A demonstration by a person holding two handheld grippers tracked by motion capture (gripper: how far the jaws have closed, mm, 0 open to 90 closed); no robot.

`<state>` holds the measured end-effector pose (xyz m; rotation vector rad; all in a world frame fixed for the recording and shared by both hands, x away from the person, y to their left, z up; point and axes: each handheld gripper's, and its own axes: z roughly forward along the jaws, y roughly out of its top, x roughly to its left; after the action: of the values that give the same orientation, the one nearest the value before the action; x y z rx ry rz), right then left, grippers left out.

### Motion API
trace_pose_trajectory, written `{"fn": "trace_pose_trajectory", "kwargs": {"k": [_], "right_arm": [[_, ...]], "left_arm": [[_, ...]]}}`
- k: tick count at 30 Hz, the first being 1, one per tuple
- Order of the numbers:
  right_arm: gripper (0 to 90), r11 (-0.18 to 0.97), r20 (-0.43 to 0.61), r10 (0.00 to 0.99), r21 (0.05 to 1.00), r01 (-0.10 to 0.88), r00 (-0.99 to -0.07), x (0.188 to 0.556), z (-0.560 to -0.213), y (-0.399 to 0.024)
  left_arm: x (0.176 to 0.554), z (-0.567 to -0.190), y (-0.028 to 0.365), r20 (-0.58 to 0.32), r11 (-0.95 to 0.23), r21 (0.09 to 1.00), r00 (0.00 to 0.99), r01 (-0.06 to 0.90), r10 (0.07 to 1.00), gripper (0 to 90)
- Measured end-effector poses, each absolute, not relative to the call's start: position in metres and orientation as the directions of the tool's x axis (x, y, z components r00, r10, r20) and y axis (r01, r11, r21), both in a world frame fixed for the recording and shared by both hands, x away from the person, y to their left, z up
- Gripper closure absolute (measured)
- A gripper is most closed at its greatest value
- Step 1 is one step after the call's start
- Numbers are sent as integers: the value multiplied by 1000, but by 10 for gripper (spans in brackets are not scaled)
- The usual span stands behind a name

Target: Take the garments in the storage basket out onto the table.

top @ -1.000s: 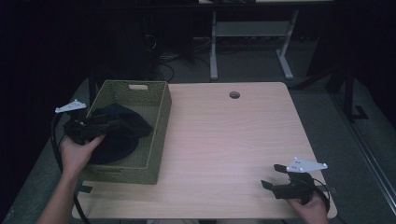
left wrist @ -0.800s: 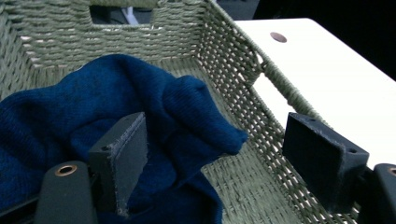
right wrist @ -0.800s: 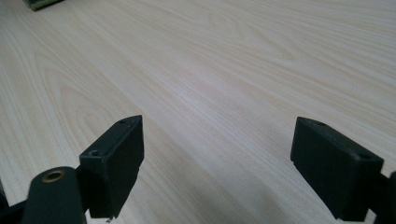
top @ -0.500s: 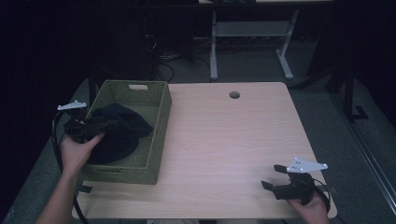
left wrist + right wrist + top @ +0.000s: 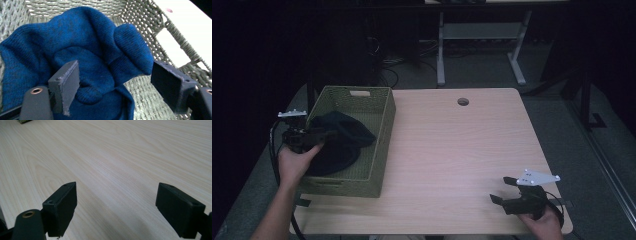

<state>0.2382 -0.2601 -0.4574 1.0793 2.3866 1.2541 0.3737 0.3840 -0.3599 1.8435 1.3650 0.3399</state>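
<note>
A dark blue knitted garment (image 5: 339, 140) (image 5: 82, 57) lies crumpled inside a green woven basket (image 5: 382, 145) (image 5: 175, 37) at the table's left side. My left gripper (image 5: 323, 134) (image 5: 115, 82) hangs over the basket's left rim, open, its jaws wide apart just above the cloth and holding nothing. My right gripper (image 5: 503, 191) (image 5: 116, 207) rests low at the table's near right corner, open, with bare wood between its jaws.
The light wooden table (image 5: 452, 150) (image 5: 112, 157) has a round cable hole (image 5: 463, 101) near its far edge. Beyond the table stand a white desk frame (image 5: 477, 45) and cables on a dark floor.
The left gripper has drifted slightly toward the basket's left side, above the garment. The right gripper has stayed in place.
</note>
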Motion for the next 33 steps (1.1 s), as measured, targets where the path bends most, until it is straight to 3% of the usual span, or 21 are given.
{"fn": "trace_pose_trajectory", "kwargs": {"k": [8,25,33], "right_arm": [[170,364,120,700,788,496,-704,238,-458,-259],[170,360,120,698,793,492,-706,238,-457,-260],[170,360,121,697,793,492,-706,237,-457,-260]], "left_arm": [[378,-364,385,-235,-96,702,356,706,904,252],[388,-369,381,-196,-116,633,303,766,933,407],[391,-373,379,-188,-133,598,299,790,935,583]]}}
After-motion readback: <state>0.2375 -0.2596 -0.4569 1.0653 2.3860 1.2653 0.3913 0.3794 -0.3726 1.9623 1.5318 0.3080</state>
